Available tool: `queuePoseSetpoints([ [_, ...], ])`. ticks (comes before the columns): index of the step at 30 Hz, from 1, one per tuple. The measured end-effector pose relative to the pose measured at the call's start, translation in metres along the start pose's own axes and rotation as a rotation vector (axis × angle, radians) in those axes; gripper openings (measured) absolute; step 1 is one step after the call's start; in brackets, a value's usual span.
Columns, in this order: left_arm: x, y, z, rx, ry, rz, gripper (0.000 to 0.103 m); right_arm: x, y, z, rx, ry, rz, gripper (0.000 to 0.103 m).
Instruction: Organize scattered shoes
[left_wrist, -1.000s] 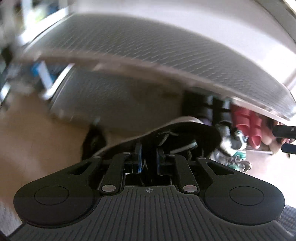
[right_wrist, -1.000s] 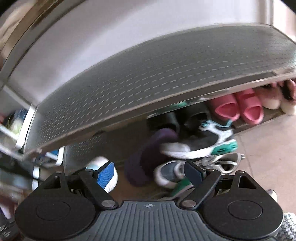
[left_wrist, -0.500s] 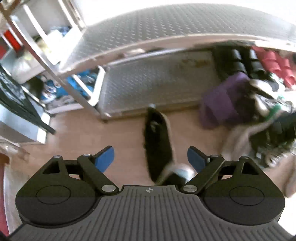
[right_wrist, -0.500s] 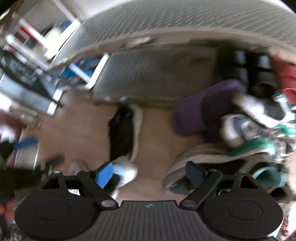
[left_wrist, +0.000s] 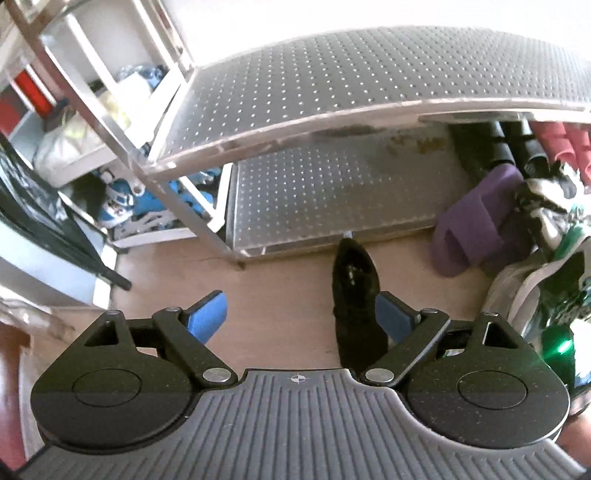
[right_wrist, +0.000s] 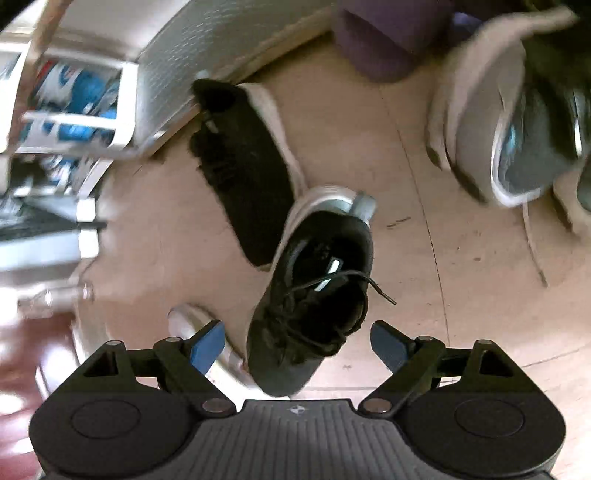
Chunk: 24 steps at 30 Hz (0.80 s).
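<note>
Shoes lie on tan floor by metal shelves; both claws gape, the left claw opening.

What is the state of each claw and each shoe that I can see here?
left claw: opening, holds nothing
right claw: open, holds nothing
black laced shoe: on the floor, laces loose
black shoe on its side: lying on the floor, toe at the rack
purple slipper: on the floor
lower rack shelf: bare at this end
</note>
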<state>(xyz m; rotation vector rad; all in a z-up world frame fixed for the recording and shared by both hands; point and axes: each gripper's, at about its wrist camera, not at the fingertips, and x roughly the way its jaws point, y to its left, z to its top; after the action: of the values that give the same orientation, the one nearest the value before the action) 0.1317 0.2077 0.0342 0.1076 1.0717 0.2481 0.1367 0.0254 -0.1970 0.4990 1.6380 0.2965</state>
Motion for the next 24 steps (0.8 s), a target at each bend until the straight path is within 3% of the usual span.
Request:
queuePoseSetpoints([
  [4, -0.006, 0.002, 0.003, -0.005, -0.021, -0.016, 0.092, 0.016, -0.008, -0.006, 0.071, -0.020, -0.016, 0.089],
  [8, -0.010, 0.006, 0.005, -0.018, -0.031, -0.020, 0.092, 0.038, -0.008, -0.012, 0.175, -0.054, 0.025, 0.092],
  [10, -0.010, 0.008, 0.006, -0.027, -0.033, -0.016, 0.092, 0.044, -0.002, -0.014, 0.171, -0.068, 0.003, 0.100],
  [14, -0.008, 0.010, 0.007, -0.039, -0.029, -0.016, 0.092, 0.074, 0.004, -0.011, 0.160, -0.027, -0.061, 0.100],
  [16, -0.006, 0.010, 0.006, -0.037, -0.022, -0.019, 0.092, 0.092, 0.005, -0.011, 0.162, 0.011, -0.087, 0.094],
  [20, -0.003, 0.012, 0.007, -0.036, -0.015, -0.003, 0.092, 0.089, 0.014, -0.015, 0.091, -0.035, -0.083, 0.078],
  [22, -0.003, 0.014, 0.007, -0.044, -0.020, -0.003, 0.092, 0.080, 0.026, -0.017, -0.015, -0.037, -0.129, 0.068],
  [24, -0.005, 0.017, 0.006, -0.052, -0.024, -0.003, 0.092, 0.069, 0.035, -0.021, -0.140, -0.027, -0.172, 0.067],
])
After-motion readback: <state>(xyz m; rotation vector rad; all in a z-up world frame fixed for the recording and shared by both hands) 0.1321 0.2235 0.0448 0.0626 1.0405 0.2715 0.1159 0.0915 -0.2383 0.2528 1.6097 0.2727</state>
